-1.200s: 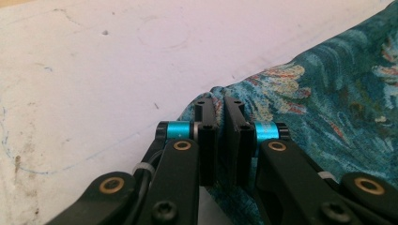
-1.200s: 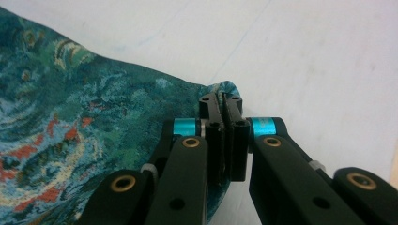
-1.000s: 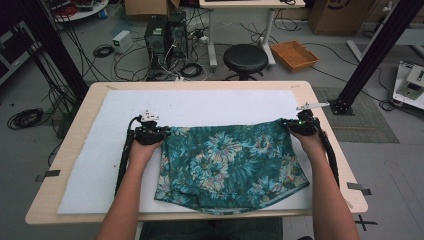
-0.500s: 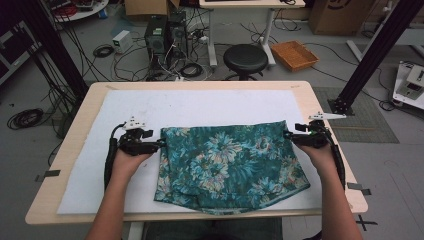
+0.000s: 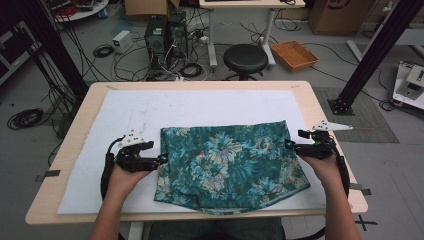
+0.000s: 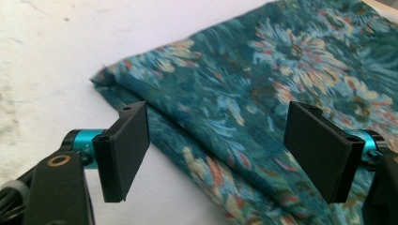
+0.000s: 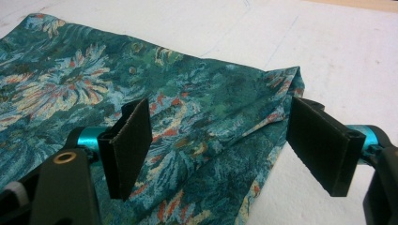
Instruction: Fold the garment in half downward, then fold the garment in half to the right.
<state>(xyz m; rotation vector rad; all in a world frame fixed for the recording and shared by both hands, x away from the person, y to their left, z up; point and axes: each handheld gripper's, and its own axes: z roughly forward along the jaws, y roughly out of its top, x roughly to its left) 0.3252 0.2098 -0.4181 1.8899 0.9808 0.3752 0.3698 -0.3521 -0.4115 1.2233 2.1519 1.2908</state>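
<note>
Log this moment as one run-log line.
left gripper: just opened, nothing gripped | right gripper: just opened, nothing gripped | floral cloth: released, folded on white mat

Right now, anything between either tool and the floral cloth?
Nothing visible. The left tool sits open at the floral cloth's left edge, the right tool open at its right edge. Both have just been opening; cloth lies under the jaws, not pinched.

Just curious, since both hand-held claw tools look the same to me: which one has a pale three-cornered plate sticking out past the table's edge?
The right gripper, beside the teal floral cloth; the left gripper sits well inside the table.
</note>
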